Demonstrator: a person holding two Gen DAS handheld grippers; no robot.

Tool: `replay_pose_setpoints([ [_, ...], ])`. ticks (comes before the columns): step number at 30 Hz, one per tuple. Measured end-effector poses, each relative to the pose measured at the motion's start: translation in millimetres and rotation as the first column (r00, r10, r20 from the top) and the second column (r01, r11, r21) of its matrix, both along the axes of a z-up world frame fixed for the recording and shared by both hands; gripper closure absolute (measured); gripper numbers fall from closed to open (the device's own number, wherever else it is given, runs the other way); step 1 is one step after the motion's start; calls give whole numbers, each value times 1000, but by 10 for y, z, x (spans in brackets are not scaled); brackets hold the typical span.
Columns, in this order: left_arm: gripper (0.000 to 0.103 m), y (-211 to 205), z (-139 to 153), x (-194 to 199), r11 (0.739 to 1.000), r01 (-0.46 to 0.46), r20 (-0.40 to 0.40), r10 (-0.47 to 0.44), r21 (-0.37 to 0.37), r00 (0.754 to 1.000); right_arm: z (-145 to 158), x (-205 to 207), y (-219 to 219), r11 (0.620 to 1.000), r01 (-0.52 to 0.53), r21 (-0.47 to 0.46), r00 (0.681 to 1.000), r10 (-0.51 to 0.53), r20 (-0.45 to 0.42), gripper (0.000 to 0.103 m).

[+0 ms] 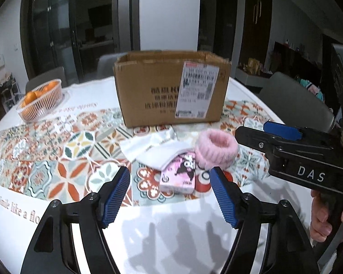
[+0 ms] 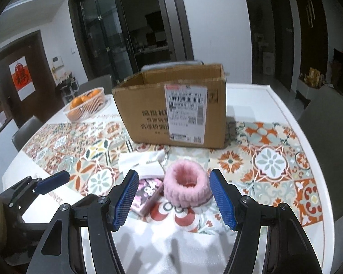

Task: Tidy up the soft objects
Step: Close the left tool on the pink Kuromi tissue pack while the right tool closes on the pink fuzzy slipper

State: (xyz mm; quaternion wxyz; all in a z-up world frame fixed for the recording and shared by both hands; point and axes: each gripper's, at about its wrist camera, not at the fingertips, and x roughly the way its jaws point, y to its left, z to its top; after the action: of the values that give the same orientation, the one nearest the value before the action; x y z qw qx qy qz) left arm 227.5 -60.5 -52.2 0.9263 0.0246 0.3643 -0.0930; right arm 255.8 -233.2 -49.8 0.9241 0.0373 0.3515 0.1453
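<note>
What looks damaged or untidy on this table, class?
The cardboard box has a ragged, torn top edge. In front of it, the white cloth lies crumpled, partly overlapping the pink packet.

Headband [image 2: 187, 189] right of tissue pack [image 2: 148, 193] — cardboard box [image 2: 171, 107] behind both.

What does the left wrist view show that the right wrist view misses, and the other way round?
Left wrist only: the hand holding the right gripper.
Right wrist only: the red-and-white poster on the door, and the left gripper from the side.
Both: the cardboard box, pink fluffy band, pink packet, white cloth and orange basket.
</note>
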Motion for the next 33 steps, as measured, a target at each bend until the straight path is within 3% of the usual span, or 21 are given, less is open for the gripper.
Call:
replay_pose_setpoints([
  [12, 26, -25, -442, 221, 1000, 3, -132, -5, -18, 991, -383, 228, 64, 998, -46, -39, 993, 42, -107, 37],
  [18, 26, -39, -587, 352, 1000, 6, -165, -10, -24, 986, -577, 391, 95, 997, -61, -57, 985, 51, -163, 37],
  [33, 26, -70, -807, 627, 1000, 15, -200, -20, -27, 980, -760, 585, 85, 998, -37, -60, 982, 25, -189, 37],
])
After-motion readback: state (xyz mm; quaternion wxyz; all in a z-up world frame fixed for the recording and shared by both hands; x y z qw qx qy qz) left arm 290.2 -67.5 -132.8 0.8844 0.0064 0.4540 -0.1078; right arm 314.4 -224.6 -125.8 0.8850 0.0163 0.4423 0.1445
